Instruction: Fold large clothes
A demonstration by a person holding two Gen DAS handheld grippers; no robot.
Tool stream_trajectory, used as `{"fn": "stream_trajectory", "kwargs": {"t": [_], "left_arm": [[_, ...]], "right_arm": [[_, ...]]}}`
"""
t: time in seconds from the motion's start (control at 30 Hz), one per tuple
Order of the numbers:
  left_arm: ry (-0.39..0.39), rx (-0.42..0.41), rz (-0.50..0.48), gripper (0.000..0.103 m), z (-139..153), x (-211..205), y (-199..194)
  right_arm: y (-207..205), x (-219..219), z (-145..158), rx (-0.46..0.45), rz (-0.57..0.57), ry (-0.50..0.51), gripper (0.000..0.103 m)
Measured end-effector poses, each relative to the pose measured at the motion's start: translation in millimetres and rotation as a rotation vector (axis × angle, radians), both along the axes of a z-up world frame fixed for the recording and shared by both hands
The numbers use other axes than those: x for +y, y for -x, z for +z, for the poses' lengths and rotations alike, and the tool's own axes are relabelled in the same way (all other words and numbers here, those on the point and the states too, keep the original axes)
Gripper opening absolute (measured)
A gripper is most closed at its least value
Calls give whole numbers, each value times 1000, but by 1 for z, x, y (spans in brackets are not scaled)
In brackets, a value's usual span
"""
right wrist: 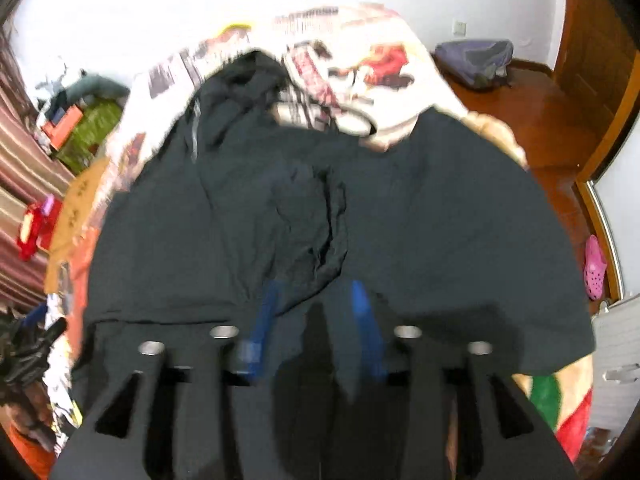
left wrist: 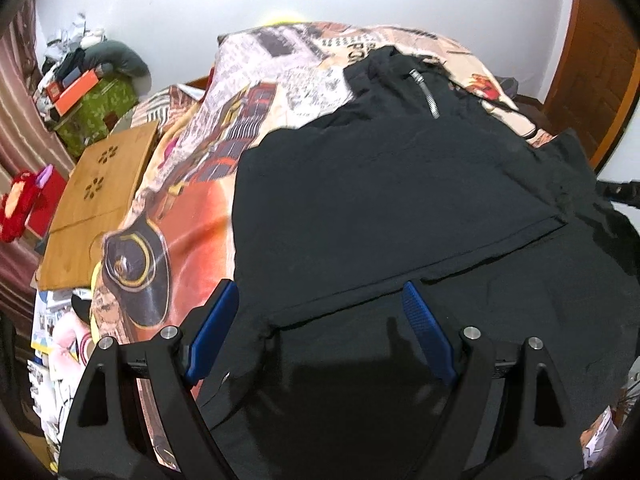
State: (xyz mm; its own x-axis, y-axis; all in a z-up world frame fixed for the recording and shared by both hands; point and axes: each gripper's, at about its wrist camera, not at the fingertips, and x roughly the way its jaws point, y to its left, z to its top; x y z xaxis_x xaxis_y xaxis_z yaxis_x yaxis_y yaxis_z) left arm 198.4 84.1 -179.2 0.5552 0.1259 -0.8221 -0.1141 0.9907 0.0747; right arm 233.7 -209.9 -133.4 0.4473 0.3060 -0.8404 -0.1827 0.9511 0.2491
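A black garment (left wrist: 400, 208) lies spread over the patterned bed cover (left wrist: 248, 92), its silver zipper (left wrist: 425, 94) at the far end. The left claw (left wrist: 320, 300) hangs above its near hem, blue fingers (left wrist: 214, 332) wide apart and gripping nothing. The right claw (right wrist: 316, 300) is half open over a bunched fold, blurred; whether cloth is caught I cannot tell.

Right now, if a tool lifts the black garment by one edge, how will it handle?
Probably floppy: the black garment lies draped and creased over the bed cover, so it should sag and trail. Its metal zipper end may swing. It looks large, so one pinch likely lifts only a corner.
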Motion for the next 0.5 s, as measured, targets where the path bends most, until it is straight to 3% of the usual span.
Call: {"fn": "stream_trajectory", "kwargs": {"t": [0.1,0.3,0.5], "left_arm": [[-9,-36,-15,83,15,-11,-3],[8,-130,-72,83,50,-38,-11],[48,-183,-129,84,69,-67,-27]], "right_arm": [[14,-18,34,-109,-27,-14,66],[27,-66,76,-205,-112,-78,71],[34,-110,71,-205,-234,-70,76]]}}
